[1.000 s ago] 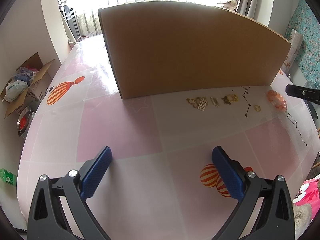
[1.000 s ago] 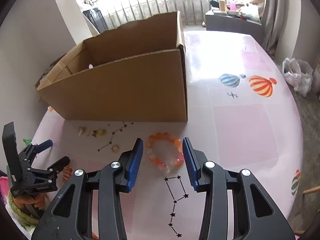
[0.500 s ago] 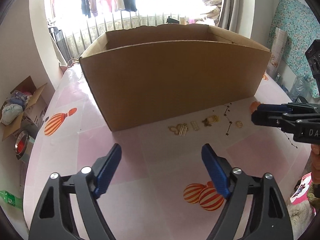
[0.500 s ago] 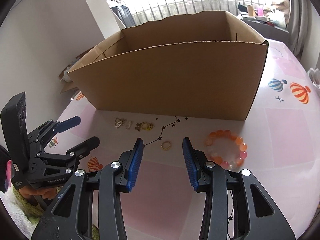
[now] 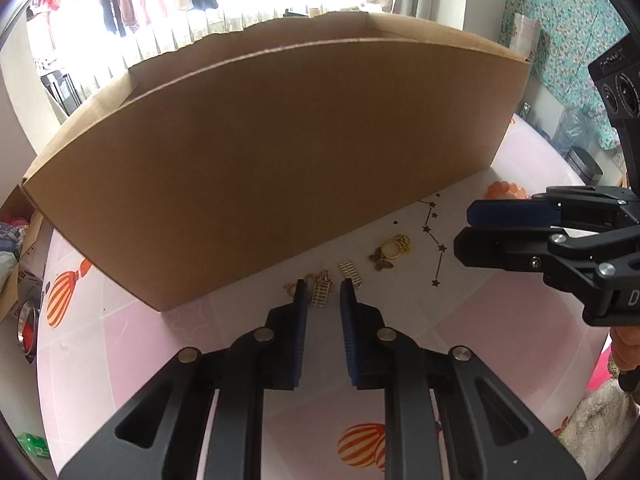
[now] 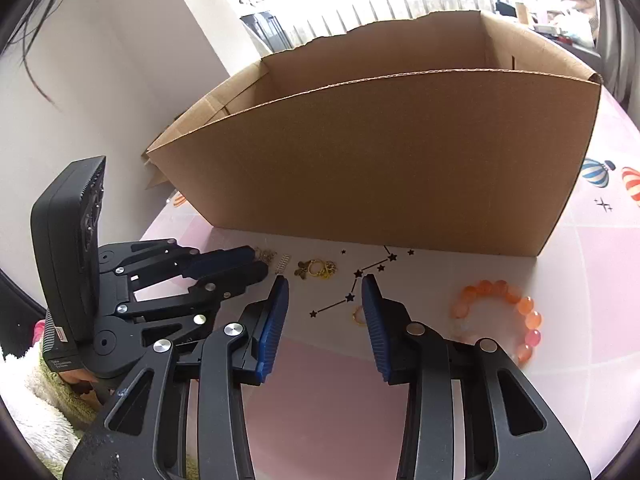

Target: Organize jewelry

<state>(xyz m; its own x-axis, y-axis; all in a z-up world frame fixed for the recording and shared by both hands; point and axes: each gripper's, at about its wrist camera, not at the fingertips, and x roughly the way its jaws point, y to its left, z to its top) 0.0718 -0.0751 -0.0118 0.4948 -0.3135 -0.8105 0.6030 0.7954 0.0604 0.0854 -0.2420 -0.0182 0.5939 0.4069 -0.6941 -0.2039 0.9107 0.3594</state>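
Note:
Small gold jewelry lies on the pink table in front of a large open cardboard box (image 5: 272,152): a ladder-shaped charm (image 5: 321,290), a small gold bar piece (image 5: 351,273), a butterfly charm with rings (image 5: 390,252), a gold ring (image 6: 358,314) and an orange bead bracelet (image 6: 506,316). My left gripper (image 5: 323,290) is narrowed, its tips either side of the ladder charm, a gap still showing. My right gripper (image 6: 324,284) is open and empty, the gold ring beside its right finger. It also shows in the left wrist view (image 5: 464,228).
The box (image 6: 400,160) stands behind the jewelry and blocks the far side. The tablecloth (image 5: 480,320) has balloon and star-line prints. A cardboard carton, a metal bowl and a green bottle lie on the floor at the left (image 5: 24,320).
My left gripper moved forward to the ladder charm and narrowed its jaws from wide open. My right gripper shifted left toward the gold ring and opened somewhat wider.

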